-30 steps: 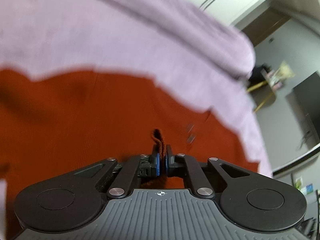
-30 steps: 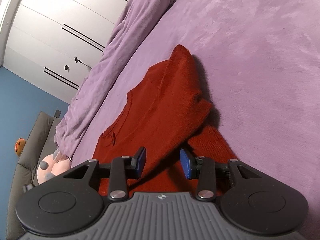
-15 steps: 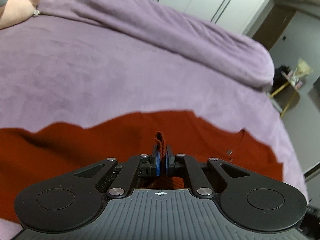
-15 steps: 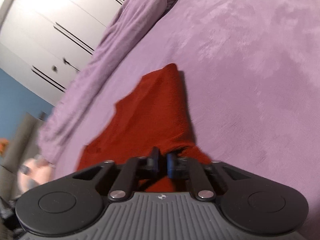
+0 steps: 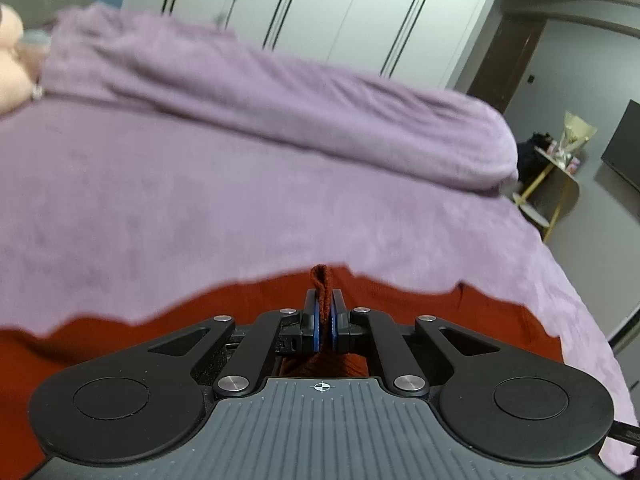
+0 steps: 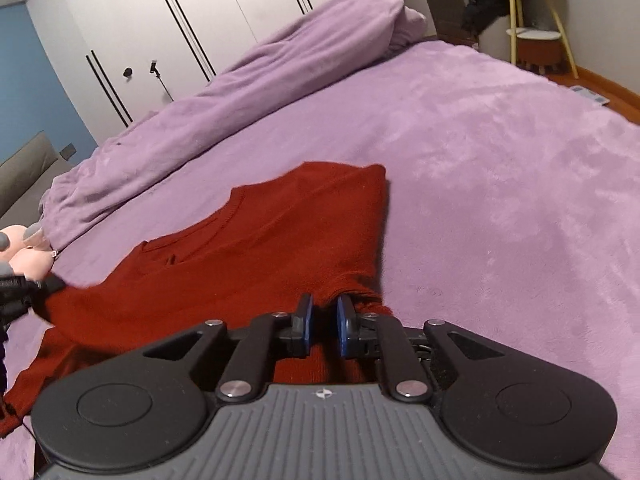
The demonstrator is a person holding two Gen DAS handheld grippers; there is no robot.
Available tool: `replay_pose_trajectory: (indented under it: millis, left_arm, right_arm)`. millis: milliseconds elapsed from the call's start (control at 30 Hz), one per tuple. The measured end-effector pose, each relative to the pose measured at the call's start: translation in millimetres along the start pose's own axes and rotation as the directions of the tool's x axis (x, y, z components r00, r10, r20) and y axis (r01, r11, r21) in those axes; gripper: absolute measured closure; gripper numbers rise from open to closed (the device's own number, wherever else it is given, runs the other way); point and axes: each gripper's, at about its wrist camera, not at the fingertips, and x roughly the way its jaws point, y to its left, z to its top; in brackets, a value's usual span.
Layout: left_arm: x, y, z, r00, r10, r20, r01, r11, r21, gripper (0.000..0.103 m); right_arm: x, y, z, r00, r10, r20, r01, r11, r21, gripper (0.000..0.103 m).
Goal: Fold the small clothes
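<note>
White wardrobe doors [image 6: 168,20] with thin black handles back one bed [image 6: 500,152] covered in purple plush, far beyond both sets of fingers. One rolled purple duvet [image 5: 280,96] lies along the bed's far side, well ahead of the fingertips. One red knit sweater [image 6: 256,240] is spread on the bed, reaching from the pads forward and off to the left in the right wrist view. One round side table [image 6: 532,32] with yellow legs stands past the bed's far corner. One pink plush toy [image 6: 24,248] sits at the left edge, near the duvet's end.

The left gripper [image 5: 325,316] is clamped tight on a fold of the sweater, a small tuft of knit poking up past its blue pads. The right gripper [image 6: 323,320] has just been closing and then eased slightly; its blue pads stand close, with the sweater's edge bunched between them, gripped.
</note>
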Motion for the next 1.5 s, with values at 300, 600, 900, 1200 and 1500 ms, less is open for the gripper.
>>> replay_pose_trajectory:
  millis: [300,600,900,1200,1500]
  left_arm:
    - [5,13,-23,0.977,0.180,-0.112,-0.175,0.983,0.051,0.088]
    - [15,-39,-49,0.985,0.067,-0.156,-0.043,0.987,0.152,0.072]
    - [75,-56,-57,0.966,0.189,-0.175,-0.141,0.957,0.255,0.075]
    - [56,-60,-52,0.960,0.204,-0.190,-0.164,0.965,0.206,0.057]
    - [31,-67,-74,0.959,0.196,-0.204,-0.153,0.966,0.208,0.042]
  right_arm:
    - [-10,18,-3,1.000,0.008,0.012,-0.007,0.996,-0.091,0.091]
    - [42,69,4,0.999,-0.049,-0.003,0.046,0.951,-0.307,0.091]
    - [112,89,4,0.979,-0.202,0.015,0.179,0.832,-0.525,0.095]
    - [111,94,13,0.979,-0.202,-0.002,0.175,0.853,-0.492,0.091]
    - [65,97,-36,0.995,-0.103,-0.006,0.086,0.865,-0.494,0.083]
